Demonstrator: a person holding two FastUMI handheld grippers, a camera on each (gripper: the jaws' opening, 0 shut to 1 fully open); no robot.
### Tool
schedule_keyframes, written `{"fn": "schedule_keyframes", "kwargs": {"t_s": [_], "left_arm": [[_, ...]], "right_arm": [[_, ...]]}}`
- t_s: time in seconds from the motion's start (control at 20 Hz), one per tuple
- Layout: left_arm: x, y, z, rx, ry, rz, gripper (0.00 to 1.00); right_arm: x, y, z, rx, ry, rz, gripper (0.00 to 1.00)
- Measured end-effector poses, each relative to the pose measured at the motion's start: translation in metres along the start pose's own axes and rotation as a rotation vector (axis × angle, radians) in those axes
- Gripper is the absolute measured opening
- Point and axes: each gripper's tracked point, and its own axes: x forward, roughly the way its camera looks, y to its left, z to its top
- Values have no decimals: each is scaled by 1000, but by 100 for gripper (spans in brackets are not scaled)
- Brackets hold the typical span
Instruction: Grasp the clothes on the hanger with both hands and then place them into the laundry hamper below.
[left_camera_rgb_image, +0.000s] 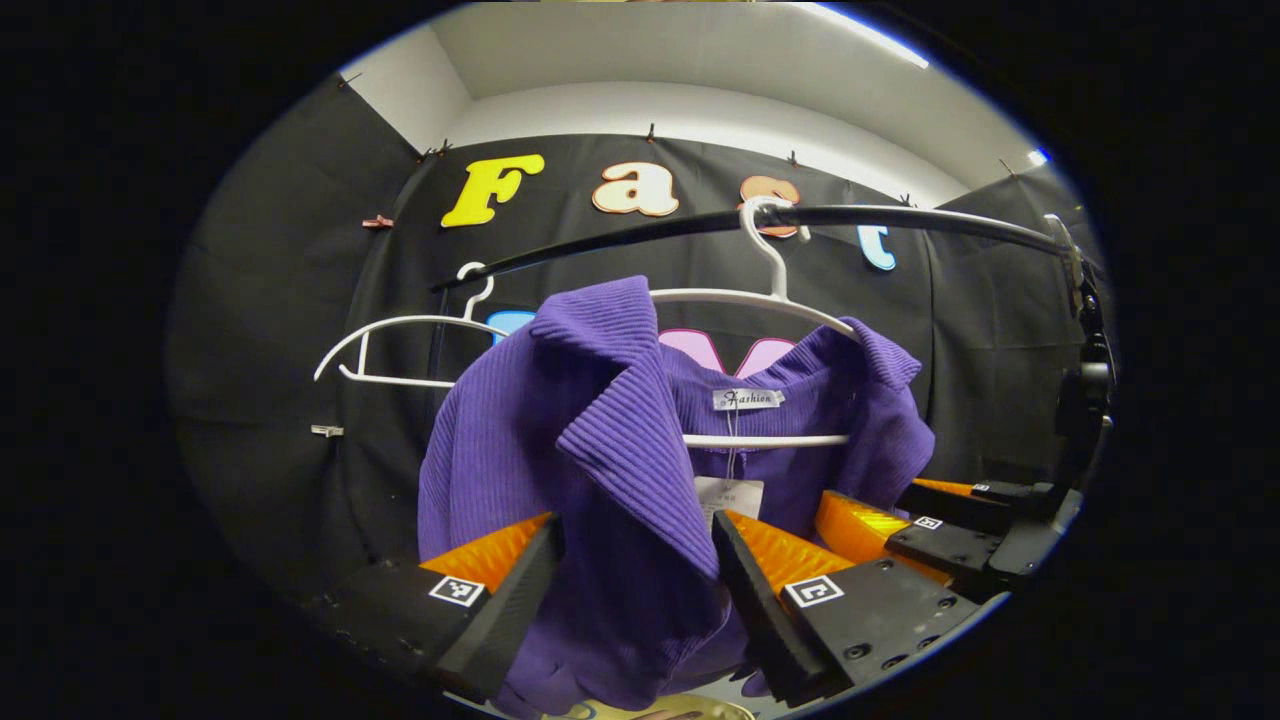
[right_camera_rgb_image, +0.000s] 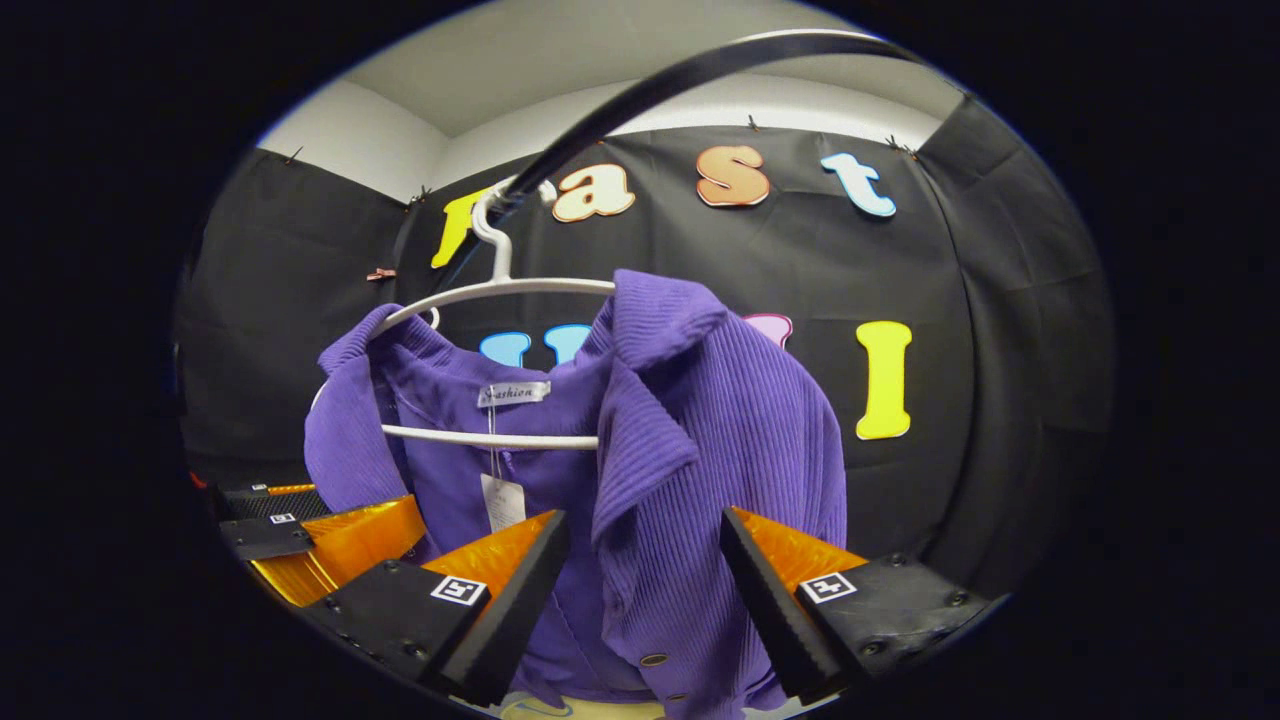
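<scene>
1. Your left gripper (left_camera_rgb_image: 635, 590) jaws are spread wide around the purple jacket (left_camera_rgb_image: 600, 450), not pressing it.
2. Your right gripper (right_camera_rgb_image: 645, 590) is spread likewise.
3. Between both, the jacket hangs on the white hanger (left_camera_rgb_image: 770, 300).

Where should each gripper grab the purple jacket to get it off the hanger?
Grip the purple jacket at its two shoulders, just below the folded collar, one per side, coming in from the front. The ribbed fabric drapes thick there over the white hanger. The left gripper and right gripper already straddle those folds, fingers apart; closing should pinch cloth, not hanger.
</scene>
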Motion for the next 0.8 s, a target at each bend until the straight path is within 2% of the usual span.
{"fn": "schedule_keyframes", "kwargs": {"t_s": [0.25, 0.3, 0.45, 0.5, 0.55, 0.6, 0.7, 0.75, 0.8], "left_arm": [[21, 14, -5, 4, -2, 82, 93], [26, 14, -8, 0, 5, 81, 96], [38, 10, -10, -6, 27, 44, 87], [40, 11, -12, -8, 35, 33, 82], [43, 13, -12, -13, 38, 32, 72], [43, 21, -12, -15, 34, 58, 63], [48, 36, -13, -18, 35, 112, 33], [50, 38, -13, -20, 39, 119, 18], [53, 34, -15, -22, 47, 111, 9]], "right_arm": [[21, -1, -9, 18, 1, -15, 98], [25, 0, -10, 20, -2, -8, 98], [35, 0, -11, 1, -3, 18, 95], [38, -3, -12, -14, 3, 20, 87], [43, -9, -13, -25, 6, 13, 86], [47, -16, -11, -28, 6, 6, 72], [55, -32, -9, -21, 1, -27, 46], [54, -34, -6, -9, 0, -7, 32], [57, -34, -8, 4, 9, 9, 19]]}}
